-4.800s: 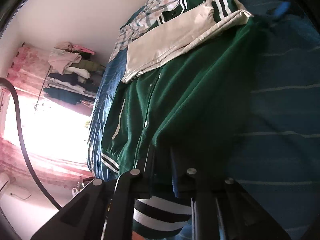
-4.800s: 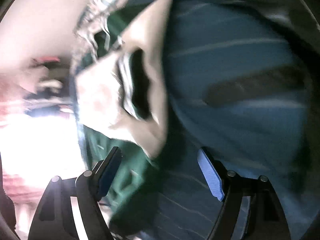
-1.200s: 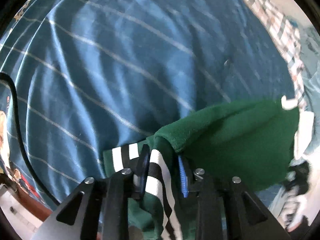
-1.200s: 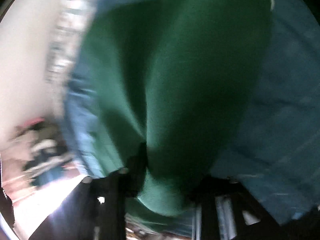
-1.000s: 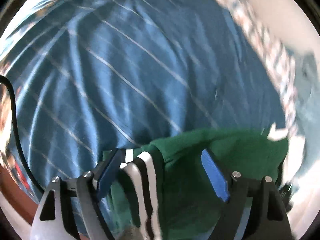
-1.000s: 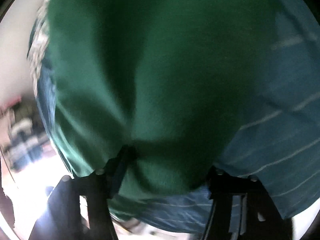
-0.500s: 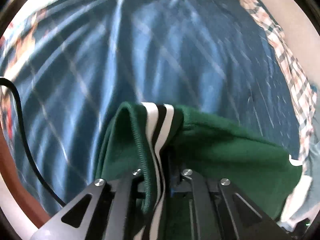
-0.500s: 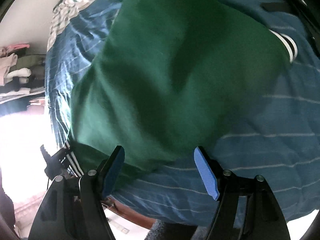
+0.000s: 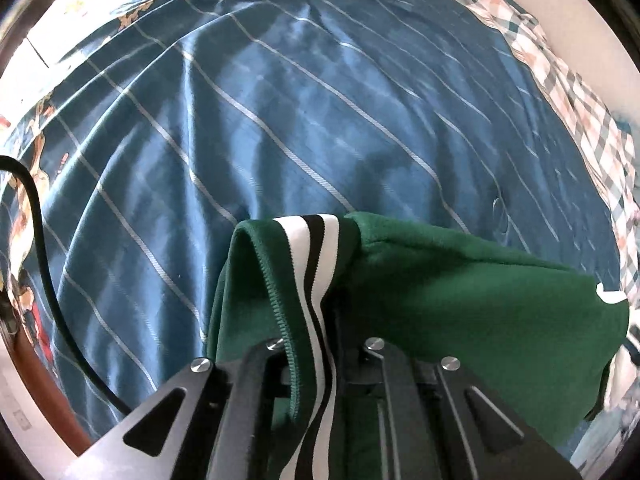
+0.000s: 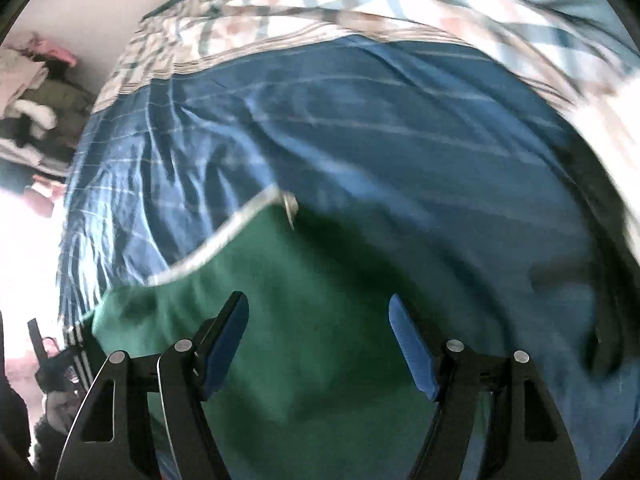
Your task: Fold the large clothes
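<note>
A green jacket point(image 9: 480, 300) with a white-and-black striped hem point(image 9: 316, 264) lies folded on the blue striped bedsheet point(image 9: 240, 120). My left gripper point(image 9: 320, 344) is shut on the striped hem and the green fabric bunches up between its fingers. In the right wrist view the jacket point(image 10: 304, 320) lies below my right gripper point(image 10: 318, 336), which is open and empty with its blue pads point(image 10: 408, 344) apart above the green cloth. A white trim edge point(image 10: 224, 240) of the jacket shows at its far side.
A plaid blanket point(image 10: 320, 8) lies along the far side of the bed, also in the left wrist view point(image 9: 580, 100). Clothes point(image 10: 36, 92) are piled at the left by a bright window. A black cable point(image 9: 36, 240) hangs at the left. The bed's brown edge point(image 9: 44, 392) is near.
My right gripper has swung from looking down over the whole jacket to a lower view over its far part, still open. My left gripper stays shut on the hem.
</note>
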